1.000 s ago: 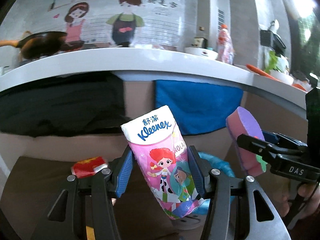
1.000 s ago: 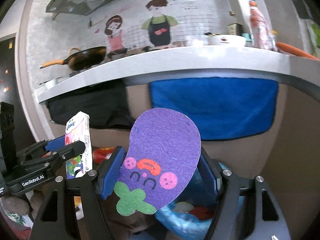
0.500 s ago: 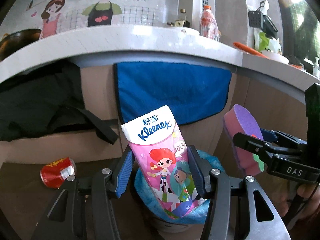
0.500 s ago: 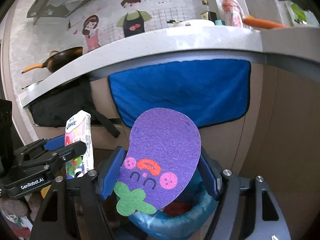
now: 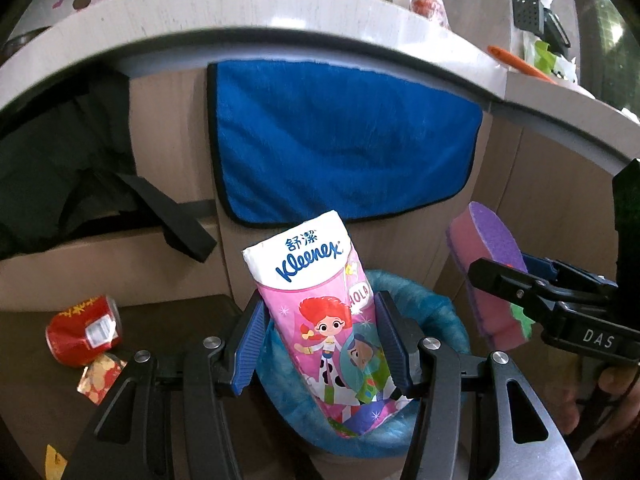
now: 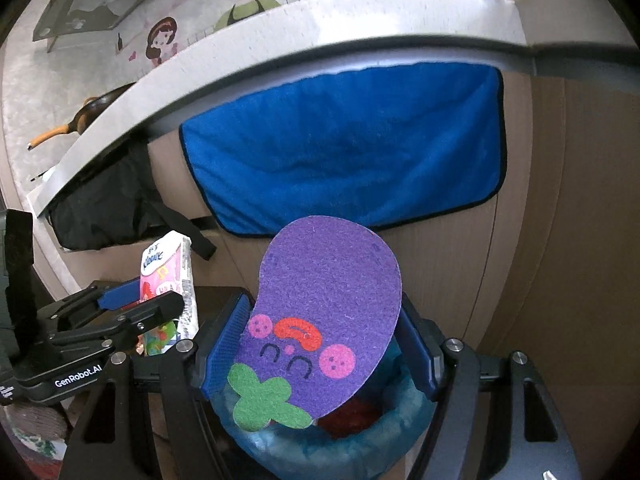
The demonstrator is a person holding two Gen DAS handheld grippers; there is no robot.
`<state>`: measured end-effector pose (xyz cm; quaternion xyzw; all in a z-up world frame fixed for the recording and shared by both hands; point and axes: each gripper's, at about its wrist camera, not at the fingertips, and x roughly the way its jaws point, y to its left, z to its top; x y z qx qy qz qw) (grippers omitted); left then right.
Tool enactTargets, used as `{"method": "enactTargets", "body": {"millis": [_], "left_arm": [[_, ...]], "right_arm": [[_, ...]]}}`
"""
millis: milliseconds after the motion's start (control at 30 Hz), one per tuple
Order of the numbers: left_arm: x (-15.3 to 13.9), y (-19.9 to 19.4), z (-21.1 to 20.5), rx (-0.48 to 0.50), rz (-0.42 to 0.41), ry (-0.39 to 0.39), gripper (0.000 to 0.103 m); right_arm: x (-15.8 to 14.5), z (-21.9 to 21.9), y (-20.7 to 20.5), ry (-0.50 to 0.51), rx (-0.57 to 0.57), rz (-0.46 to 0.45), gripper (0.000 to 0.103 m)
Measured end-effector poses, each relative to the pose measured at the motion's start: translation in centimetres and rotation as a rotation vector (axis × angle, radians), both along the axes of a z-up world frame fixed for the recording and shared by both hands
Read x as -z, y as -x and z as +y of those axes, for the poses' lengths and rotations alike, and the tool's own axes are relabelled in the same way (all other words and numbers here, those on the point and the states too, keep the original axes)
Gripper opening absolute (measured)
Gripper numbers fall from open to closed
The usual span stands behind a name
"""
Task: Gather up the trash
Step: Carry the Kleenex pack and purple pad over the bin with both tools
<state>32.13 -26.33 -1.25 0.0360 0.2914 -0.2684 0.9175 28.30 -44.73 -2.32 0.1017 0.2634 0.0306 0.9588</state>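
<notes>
My left gripper (image 5: 320, 340) is shut on a pink and white Kleenex tissue pack (image 5: 320, 300) and holds it upright over a bin lined with a blue bag (image 5: 436, 312). My right gripper (image 6: 320, 344) is shut on a purple eggplant-shaped sponge (image 6: 328, 304) above the same bin (image 6: 384, 440), which holds something red. The sponge (image 5: 492, 276) and right gripper (image 5: 540, 296) show at the right of the left wrist view. The tissue pack (image 6: 168, 268) and left gripper (image 6: 120, 312) show at the left of the right wrist view.
A crushed red can (image 5: 84, 328) and a red and gold wrapper (image 5: 100, 376) lie on the dark floor left of the bin. A blue towel (image 5: 340, 144) hangs on the cabinet front under the white counter (image 5: 240, 12). A black bag (image 5: 60, 168) sits at the left.
Both grippers have tilted down and moved closer to the bin with their loads still held. The bin now lies directly under both grippers, and the counter has risen in view.
</notes>
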Motion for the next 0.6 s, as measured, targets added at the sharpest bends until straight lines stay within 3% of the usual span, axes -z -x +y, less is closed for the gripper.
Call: {"method": "enactTargets", "body": {"millis": [600], "left_arm": [[3.4,-3.3,-1.3,0.011,0.090,0.004,0.054]], "right_arm": [[2.9,-0.4,-3.0,-0.018,0.007,0.084,0.069]]}}
